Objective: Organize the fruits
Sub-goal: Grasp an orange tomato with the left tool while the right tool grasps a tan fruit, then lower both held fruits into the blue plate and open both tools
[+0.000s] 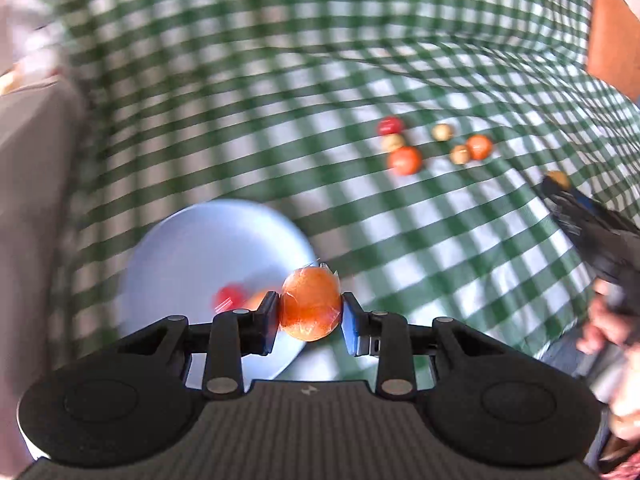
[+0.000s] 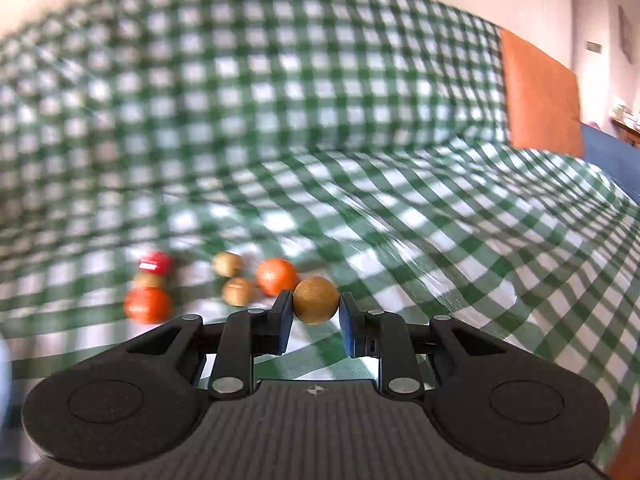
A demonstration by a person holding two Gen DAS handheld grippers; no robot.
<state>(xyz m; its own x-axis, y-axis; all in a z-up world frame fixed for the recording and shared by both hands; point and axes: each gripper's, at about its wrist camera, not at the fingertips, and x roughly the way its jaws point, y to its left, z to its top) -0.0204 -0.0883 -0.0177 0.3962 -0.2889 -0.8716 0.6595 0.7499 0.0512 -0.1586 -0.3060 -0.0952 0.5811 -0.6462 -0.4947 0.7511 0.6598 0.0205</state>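
Note:
My left gripper point(image 1: 310, 314) is shut on a wrapped orange fruit point(image 1: 310, 306), held above the right edge of a pale blue plate point(image 1: 192, 248). A red fruit point(image 1: 231, 296) and part of an orange one lie on that plate. My right gripper point(image 2: 316, 312) is shut on a brown round fruit point(image 2: 316, 300), lifted off the cloth. Loose fruits stay on the checked cloth: two orange ones point(image 2: 277, 276) point(image 2: 148, 305), a red one point(image 2: 157, 263) and small brown ones point(image 2: 238, 291). The right gripper with its brown fruit point(image 1: 559, 179) also shows at the right of the left wrist view.
A green-and-white checked cloth point(image 2: 440, 216) covers a sofa-like seat and its back. An orange cushion point(image 2: 540, 96) stands at the far right. A person's hand point(image 1: 608, 320) holds the right gripper. Grey fabric point(image 1: 28, 200) lies at the left of the plate.

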